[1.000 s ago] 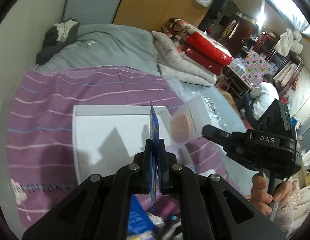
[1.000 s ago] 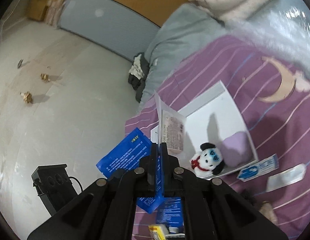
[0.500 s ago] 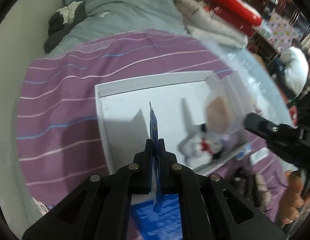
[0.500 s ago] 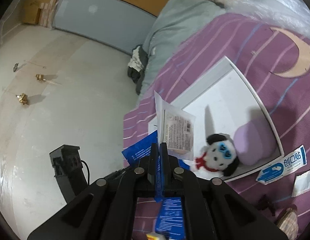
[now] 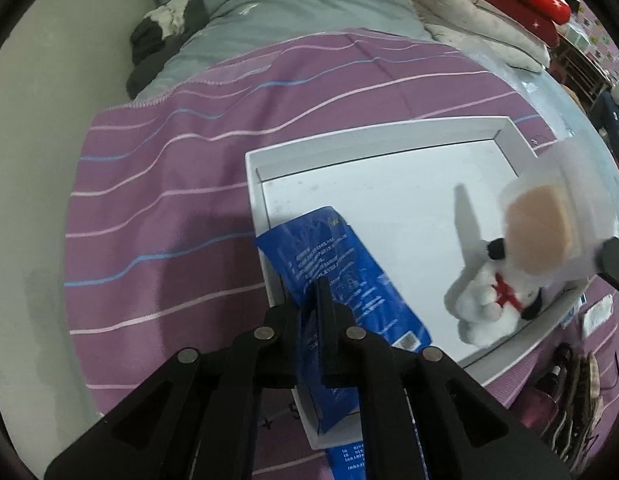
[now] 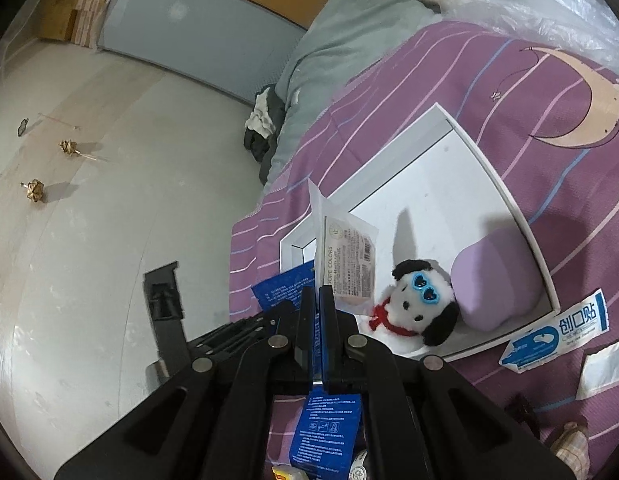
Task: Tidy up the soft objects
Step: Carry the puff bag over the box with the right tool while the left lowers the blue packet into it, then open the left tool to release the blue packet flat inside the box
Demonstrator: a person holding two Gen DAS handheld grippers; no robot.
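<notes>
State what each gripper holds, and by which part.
Left gripper: blue packet, near its lower edge. Right gripper: clear sponge packet, bottom edge.

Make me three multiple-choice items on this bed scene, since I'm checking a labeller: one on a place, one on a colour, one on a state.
1. Where does the plush dog sit?
A. inside the white tray
B. on the floor
C. on the grey pillow

2. What colour is the packet in the left gripper?
A. red
B. blue
C. green

3. How is the right gripper?
A. wide open and empty
B. out of view
C. shut on the clear pouch

Answers: 1 A, the dog rests on the tray floor beside the purple cushion. 2 B, the wrapper is blue with white print. 3 C, its fingers pinch the pouch's lower edge.
</notes>
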